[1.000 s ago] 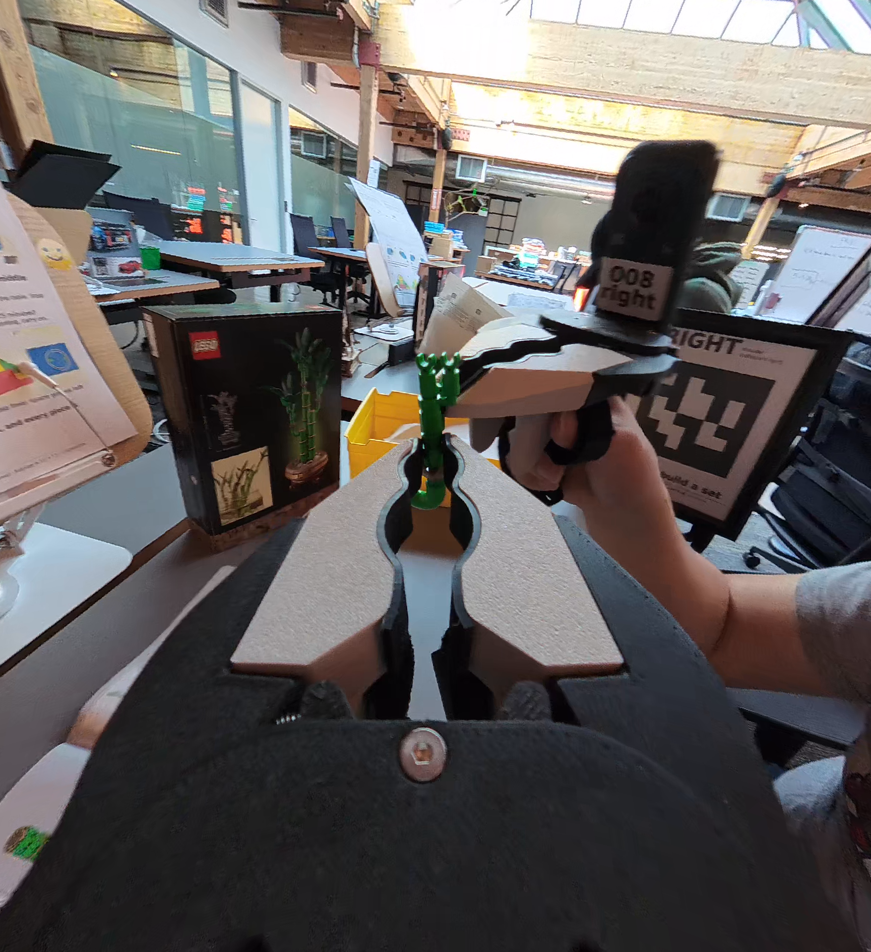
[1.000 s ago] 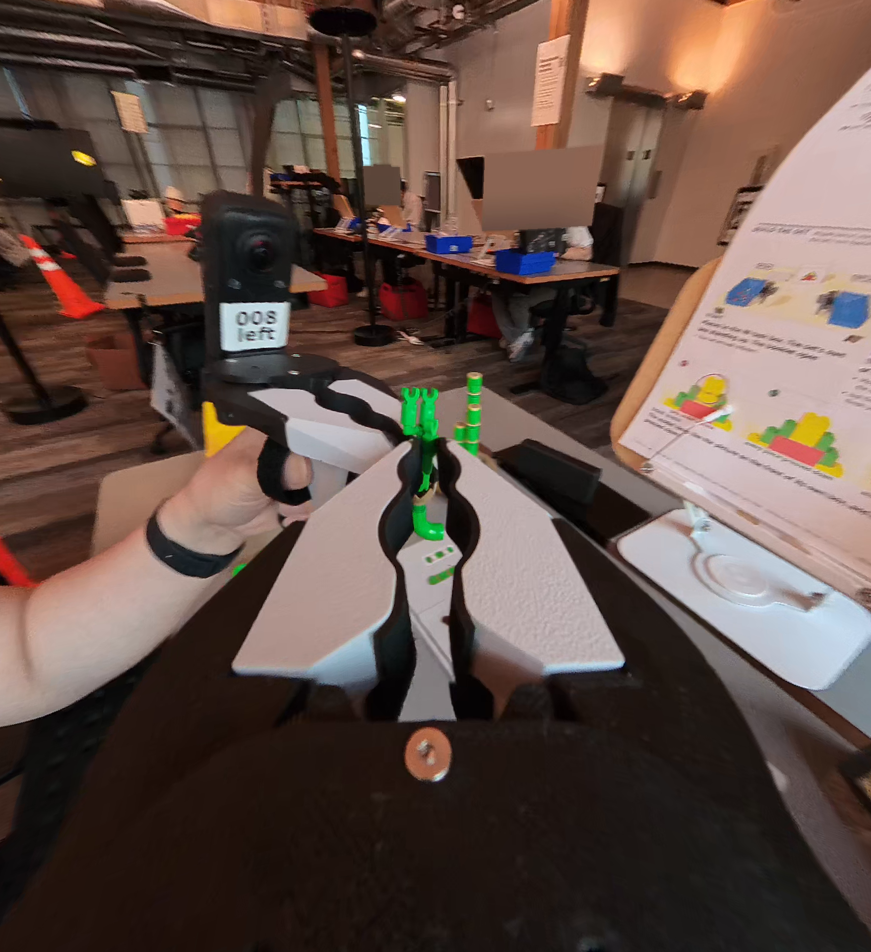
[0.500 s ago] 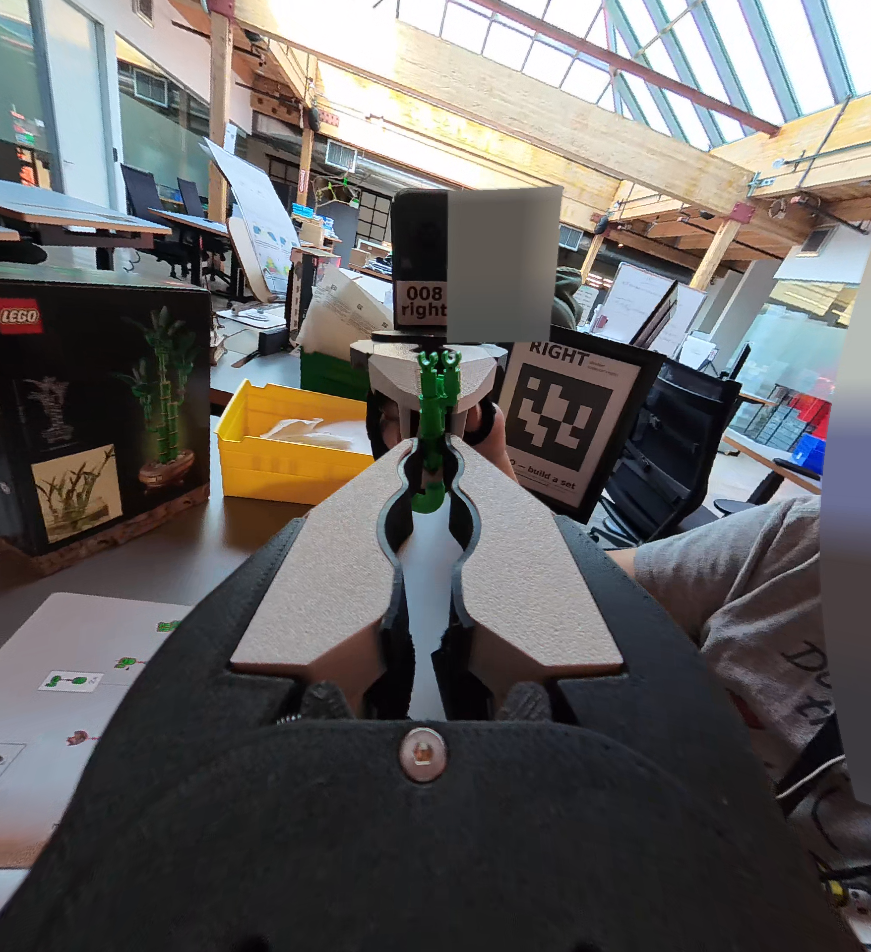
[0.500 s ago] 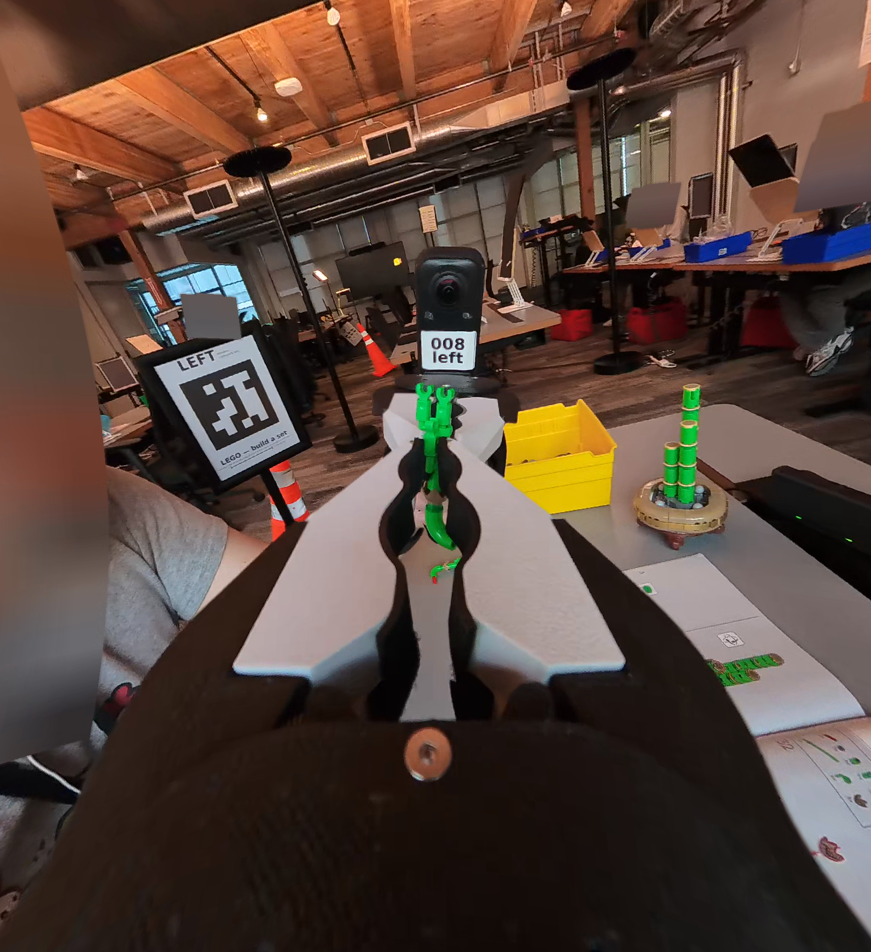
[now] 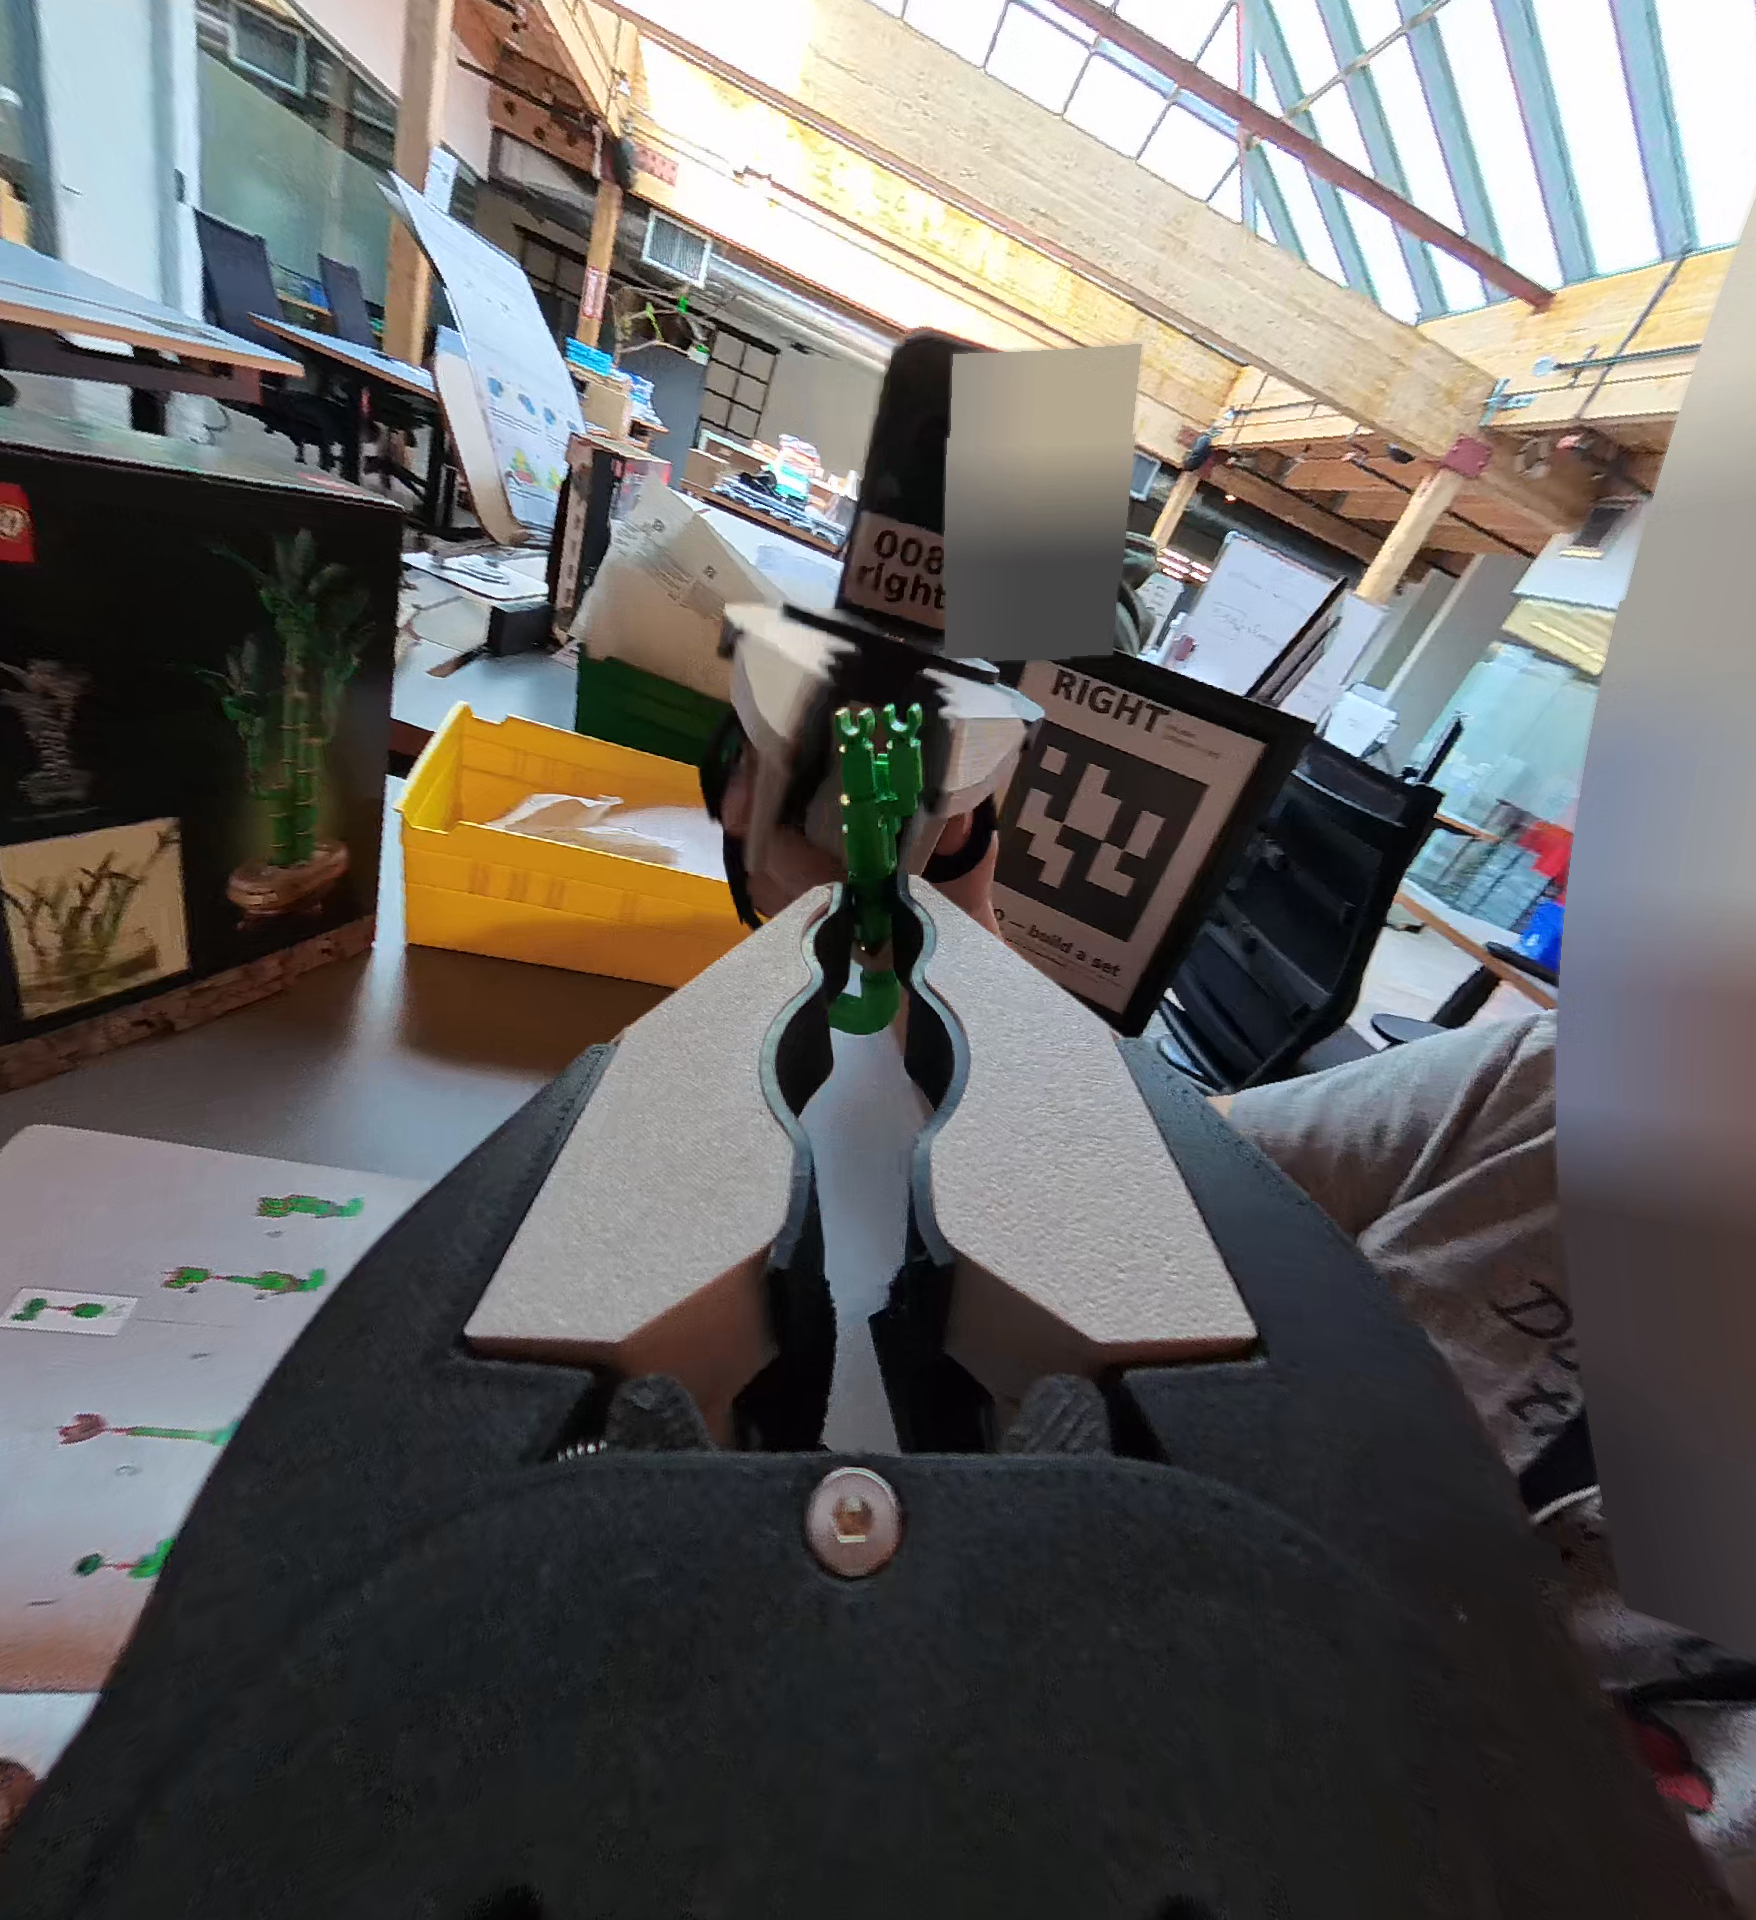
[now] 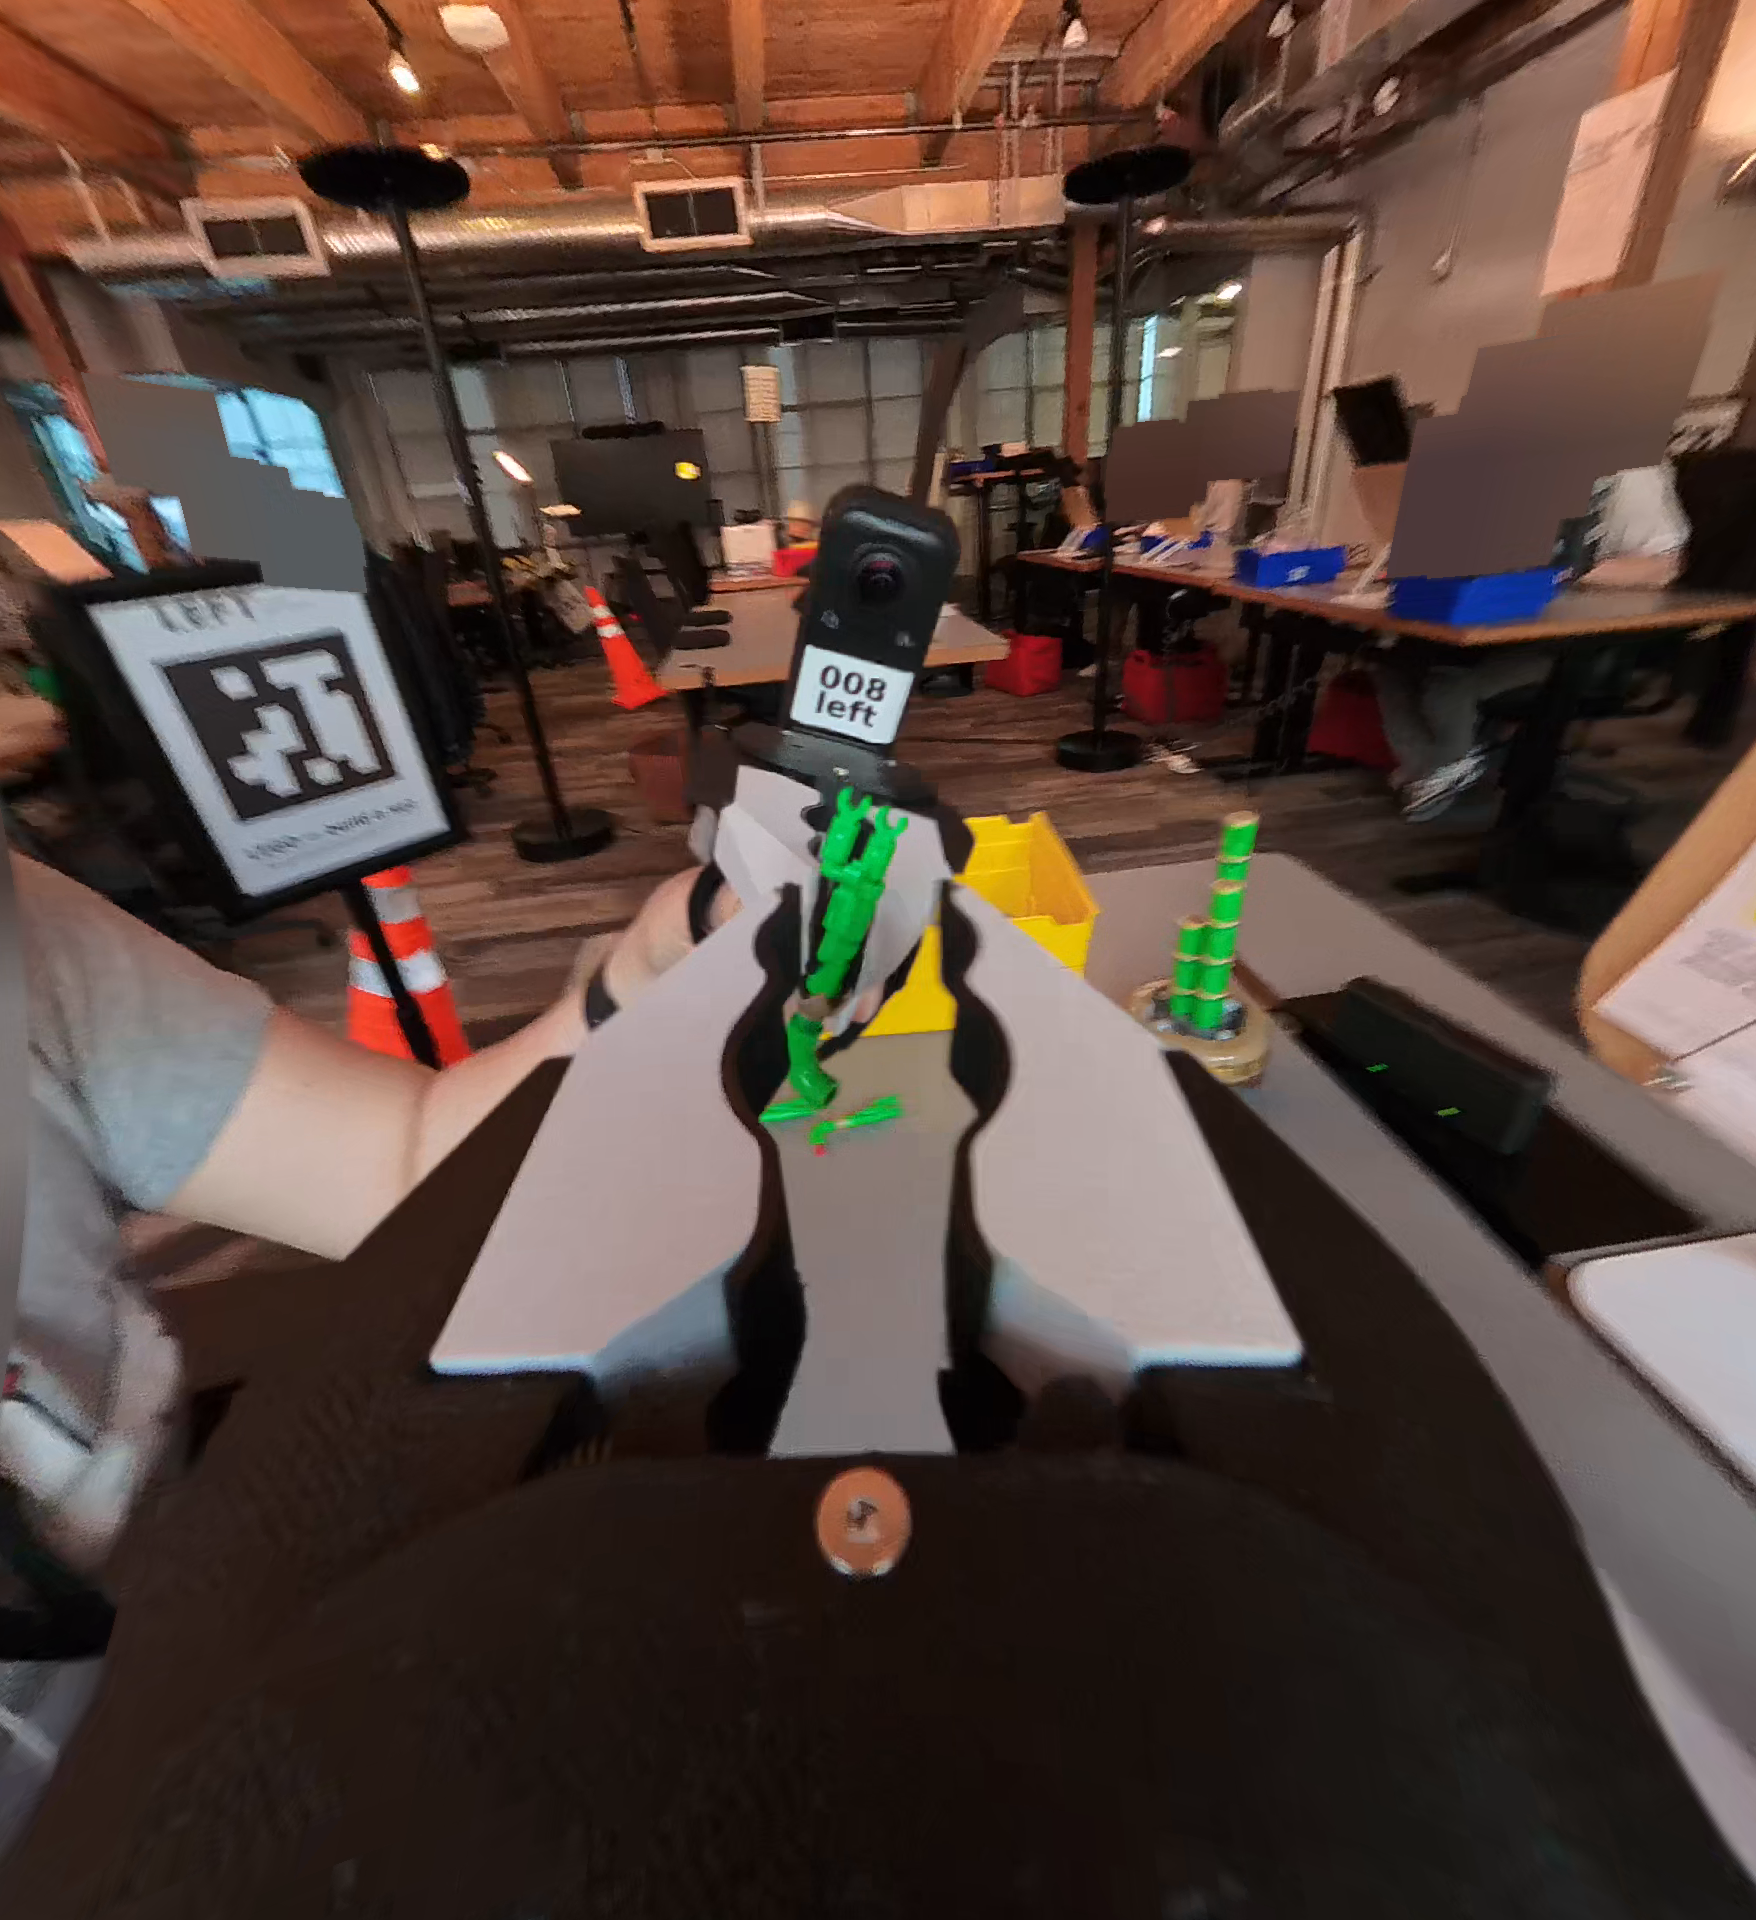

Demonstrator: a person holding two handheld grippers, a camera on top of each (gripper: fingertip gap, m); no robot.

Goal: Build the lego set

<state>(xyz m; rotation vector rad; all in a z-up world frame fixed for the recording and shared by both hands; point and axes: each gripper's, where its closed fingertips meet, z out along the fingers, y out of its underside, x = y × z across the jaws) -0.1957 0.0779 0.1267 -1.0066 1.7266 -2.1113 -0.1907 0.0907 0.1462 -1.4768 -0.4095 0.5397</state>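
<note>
- My left gripper (image 5: 869,914) is clamped on the green stem piece (image 5: 876,831), fingertips nearly touching around its lower part; the hooked foot hangs in the gap below the tips, the forked top stands above them.
- My right gripper (image 6: 858,935) is spread wide, fingers (image 6: 645,1122) well apart. The same green stem piece (image 6: 838,935) shows in that gap, tilted; I see no contact with either finger.
- The two grippers face each other: the right one (image 5: 874,769) sits just behind the stem in the left wrist view, the left one (image 6: 822,831) just behind it in the right wrist view.
- Count: one stem held. One partly built bamboo model (image 6: 1206,966) on a round tan base stands on the table (image 6: 1373,914), with a taller green stalk and shorter ones beside it; how many, I cannot tell.
- One yellow bin (image 5: 562,862), white wrapping inside, near the black set box (image 5: 157,727).
- One open instruction booklet (image 5: 126,1351) lies flat under my left gripper.
- Two marker boards: one behind the right gripper (image 5: 1123,821), one on a stand (image 6: 271,727) beside an orange cone (image 6: 401,977).
- A black bar-shaped device (image 6: 1425,1070) lies just right of the model; a paper sheet on a board (image 6: 1736,966) stands at the table's right edge.
</note>
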